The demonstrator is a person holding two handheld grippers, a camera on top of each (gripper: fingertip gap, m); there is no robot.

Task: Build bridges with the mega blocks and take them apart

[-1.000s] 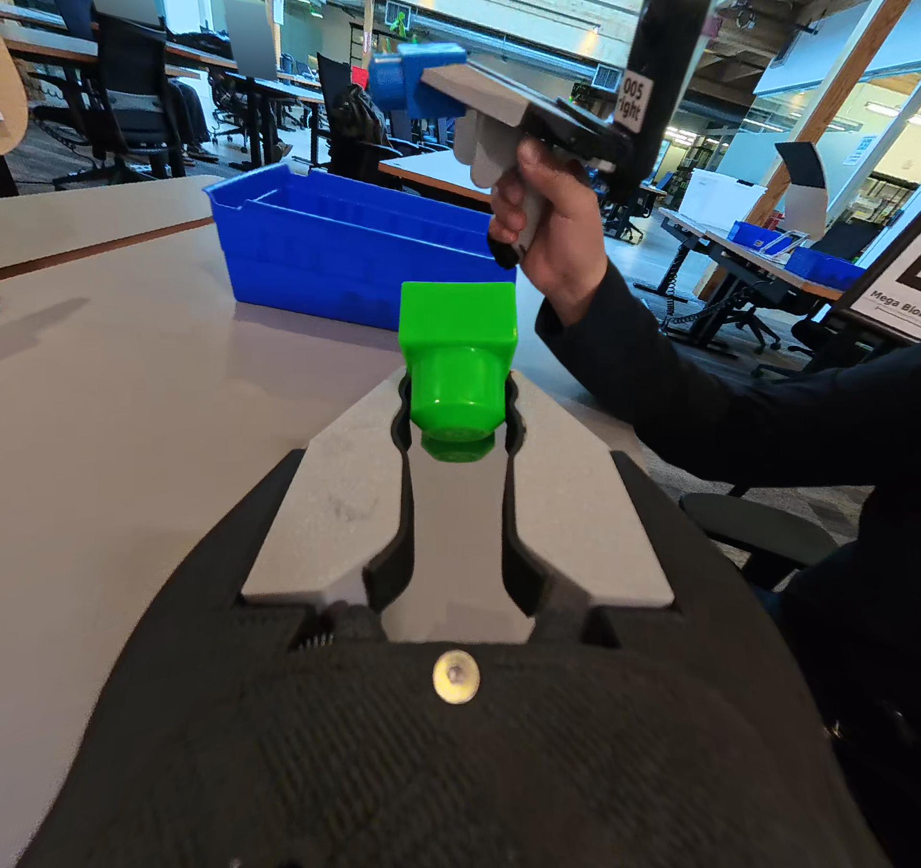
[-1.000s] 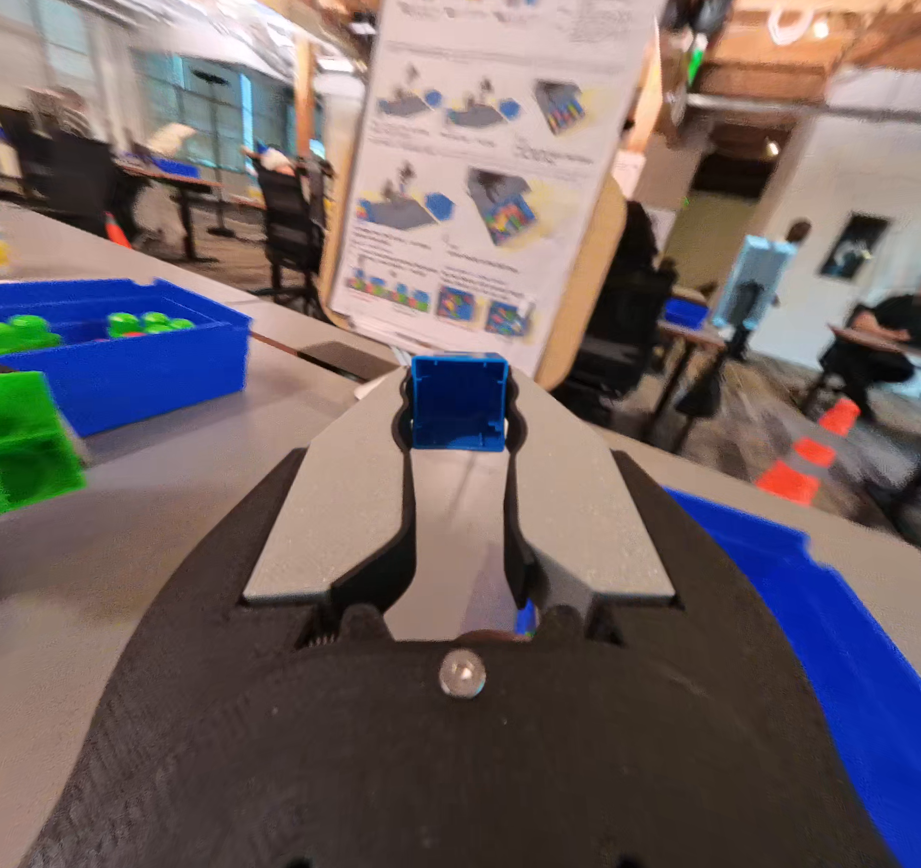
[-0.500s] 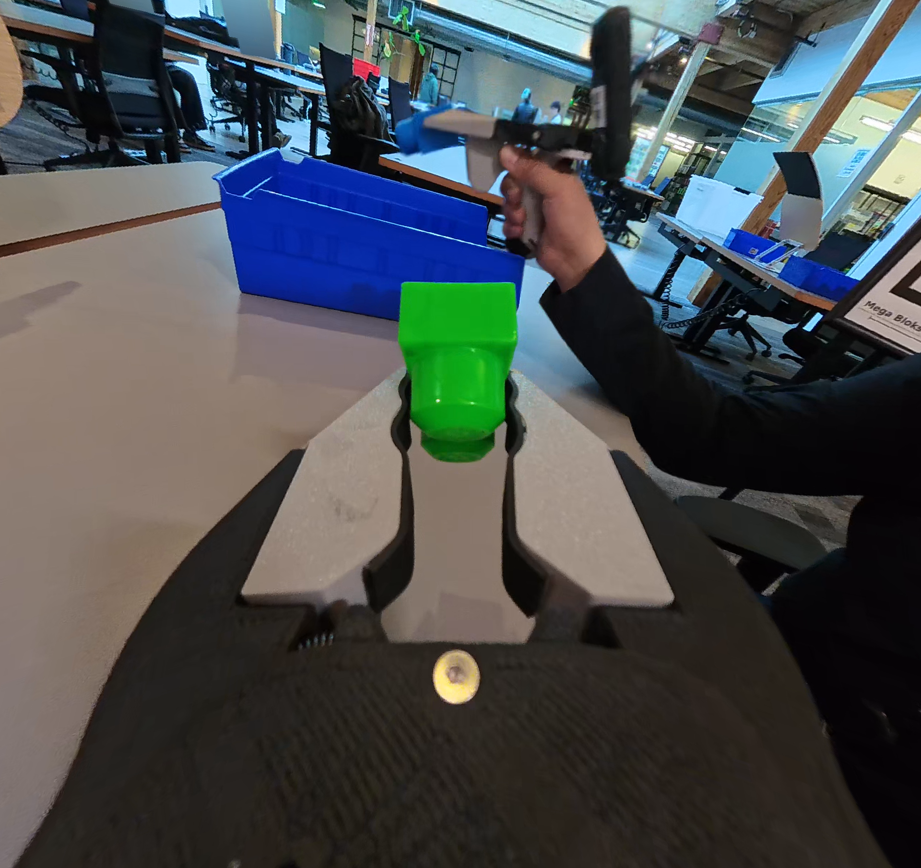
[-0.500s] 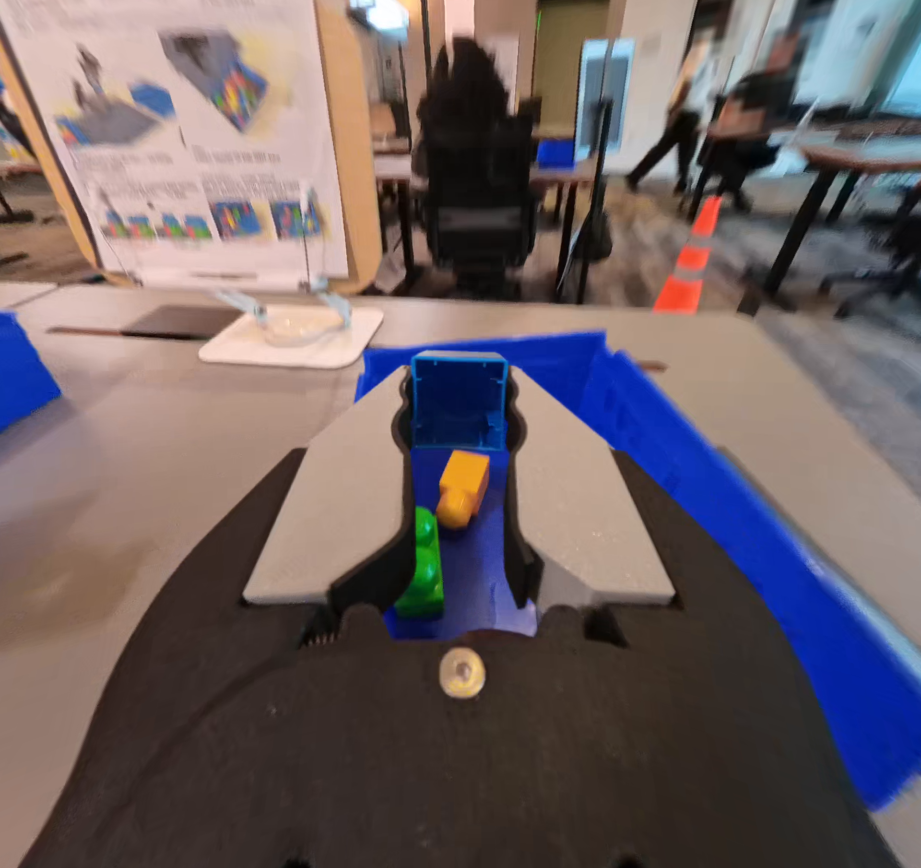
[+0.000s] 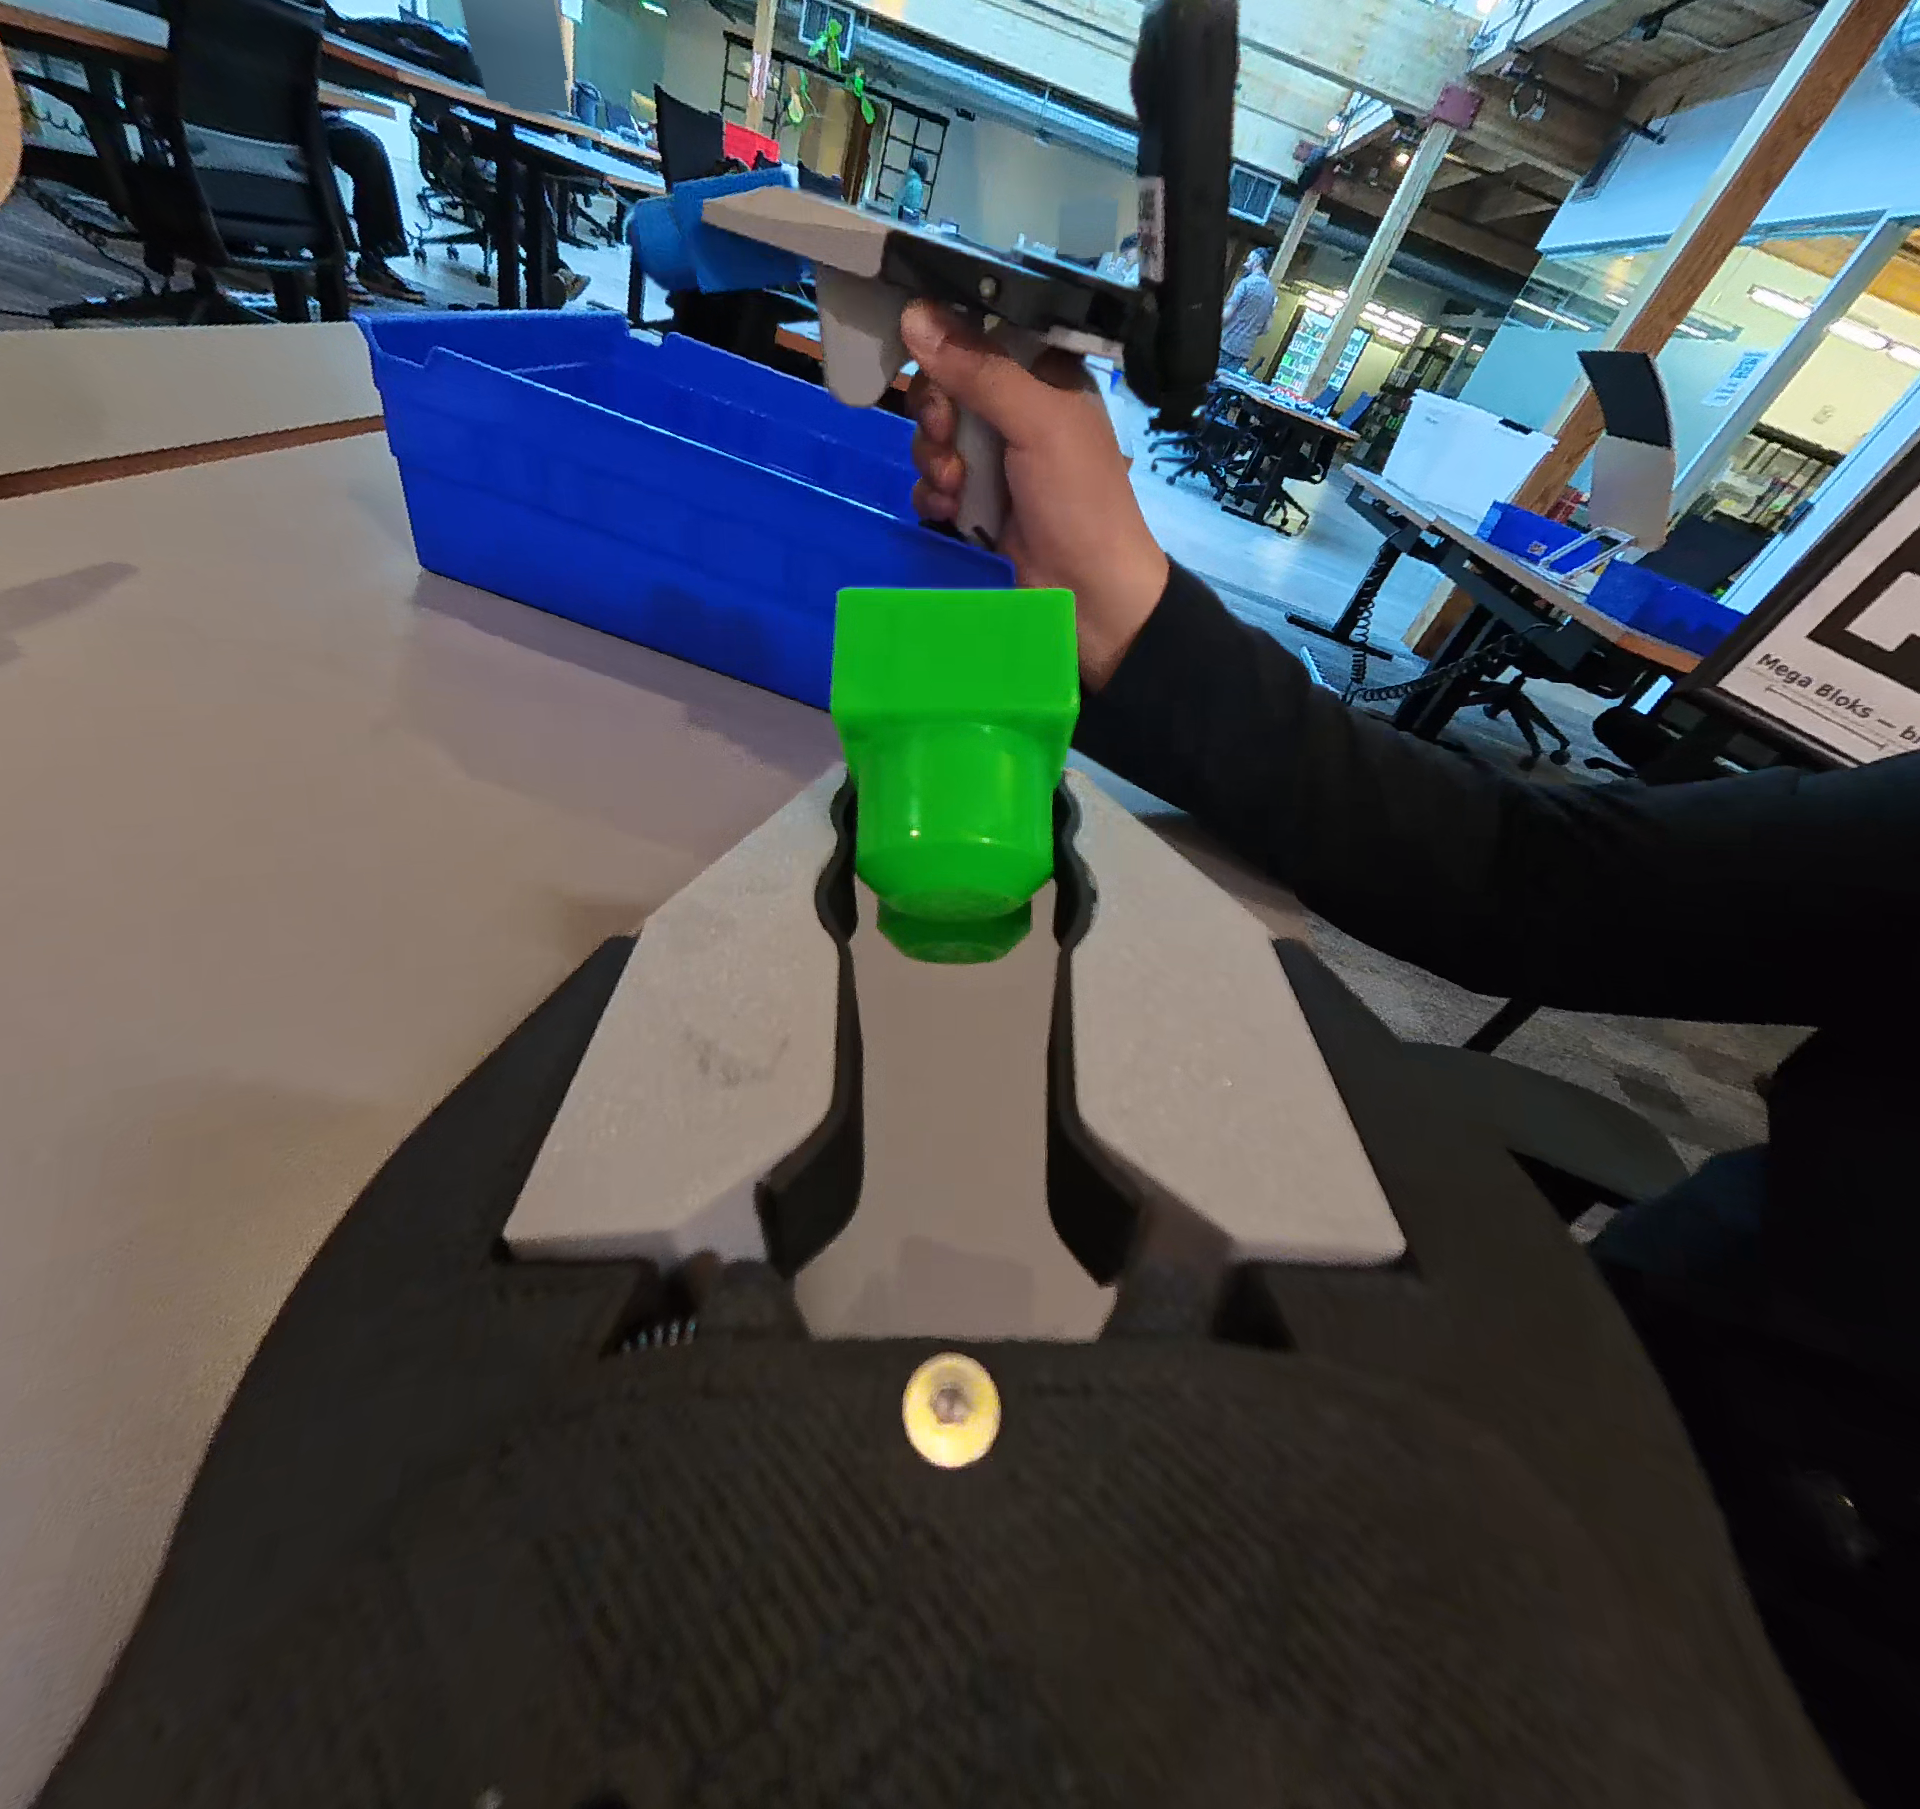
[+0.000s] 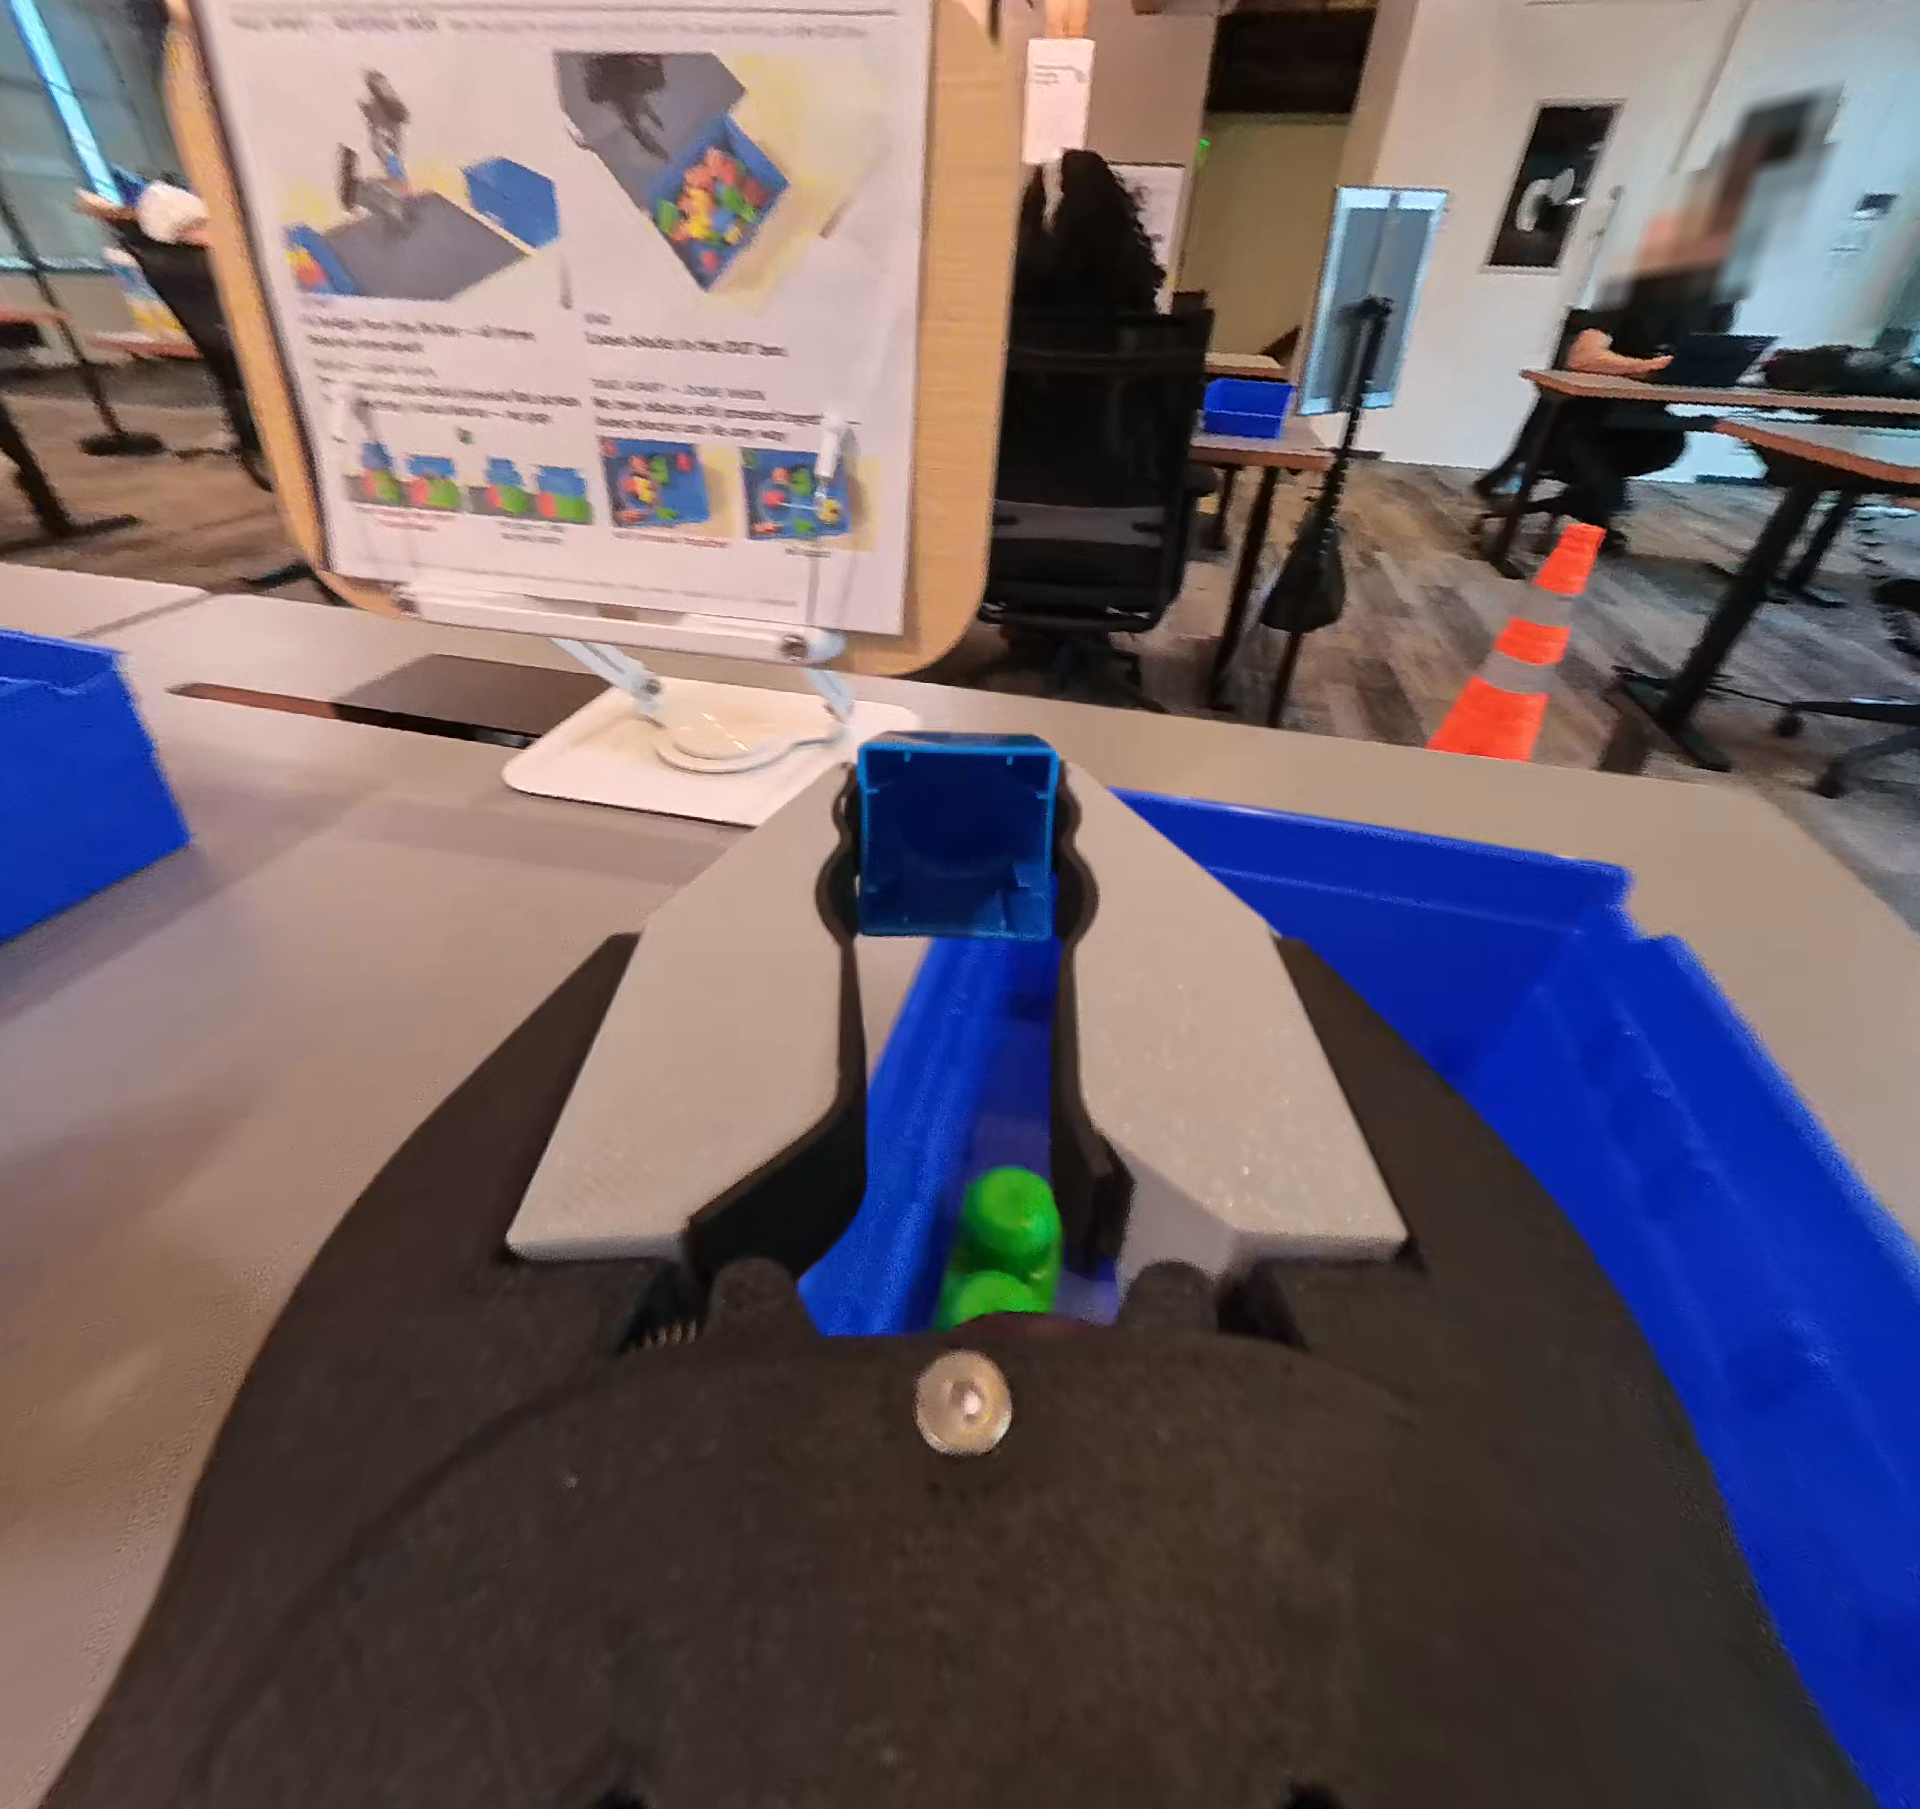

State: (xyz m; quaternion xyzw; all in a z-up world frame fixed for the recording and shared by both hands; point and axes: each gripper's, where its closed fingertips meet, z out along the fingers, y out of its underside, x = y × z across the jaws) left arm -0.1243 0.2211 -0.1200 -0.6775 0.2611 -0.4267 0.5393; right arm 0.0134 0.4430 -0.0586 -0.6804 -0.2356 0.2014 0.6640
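My left gripper [image 5: 954, 855] is shut on a green block [image 5: 954, 720], gripping its round stud, and holds it above the grey table [image 5: 260, 824]. My right gripper [image 6: 956, 850] is shut on a blue block [image 6: 956, 840] with its hollow underside facing the camera. It hovers over a blue bin [image 6: 1558, 1032] that holds a green block [image 6: 1003, 1250]. In the left wrist view the right gripper [image 5: 686, 237] shows raised over that blue bin [image 5: 644, 481], held by a hand [image 5: 1039, 481], with the blue block [image 5: 675, 237] at its tips.
A board with an instruction sheet [image 6: 582, 253] stands on a white base [image 6: 675, 751] at the table's far side. Another blue bin [image 6: 73, 772] is at the left. An orange cone [image 6: 1517, 668], chairs and desks stand beyond the table. The gap from one gripper's tips to the other's is roughly 25 centimeters.
My right gripper swung right from facing the board to over the blue bin, then turned back a little left, the blue block still held. My left gripper stayed nearly still with the green block.
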